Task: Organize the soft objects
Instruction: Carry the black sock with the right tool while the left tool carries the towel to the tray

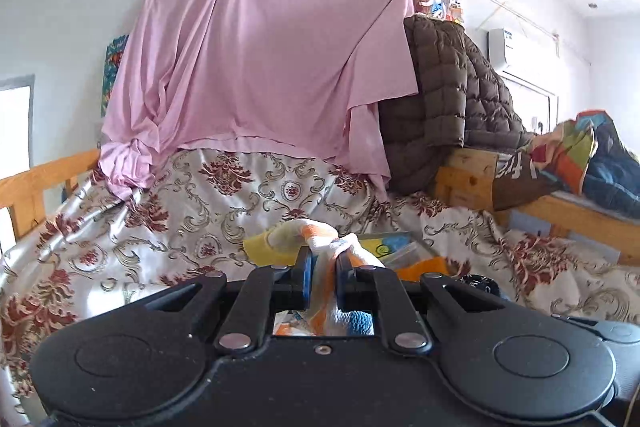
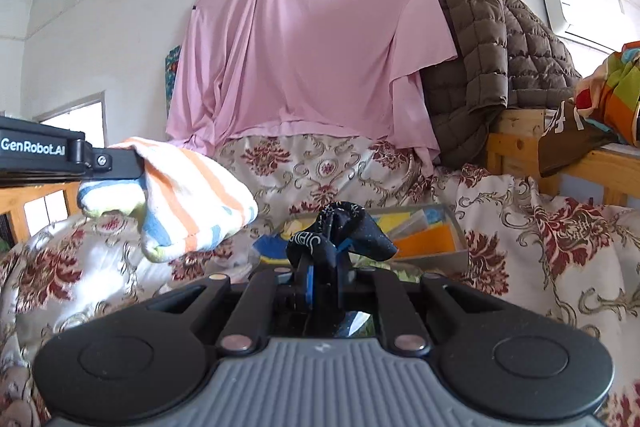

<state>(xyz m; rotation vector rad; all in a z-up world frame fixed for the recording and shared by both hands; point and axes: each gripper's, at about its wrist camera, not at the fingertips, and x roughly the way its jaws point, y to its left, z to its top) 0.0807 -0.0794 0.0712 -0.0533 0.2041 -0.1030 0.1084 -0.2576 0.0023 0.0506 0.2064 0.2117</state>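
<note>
My left gripper [image 1: 323,259] is shut on a white towel with orange, blue and yellow stripes [image 1: 320,239], held above the bed. The same towel [image 2: 188,203] hangs from the left gripper [image 2: 136,163] at the left of the right wrist view. My right gripper [image 2: 322,261] is shut on a dark navy sock with light lettering [image 2: 340,227], also lifted above the bed. A clear box [image 2: 456,223] with yellow, orange and blue soft pieces lies on the bed just beyond both grippers; it also shows in the left wrist view [image 1: 416,247].
The bed is covered by a cream floral cloth [image 1: 180,211]. A pink sheet [image 1: 260,59] hangs on the back wall. A brown quilted jacket [image 1: 448,95] drapes over a wooden frame [image 1: 472,171] at right, with colourful clothes [image 1: 576,151] beyond.
</note>
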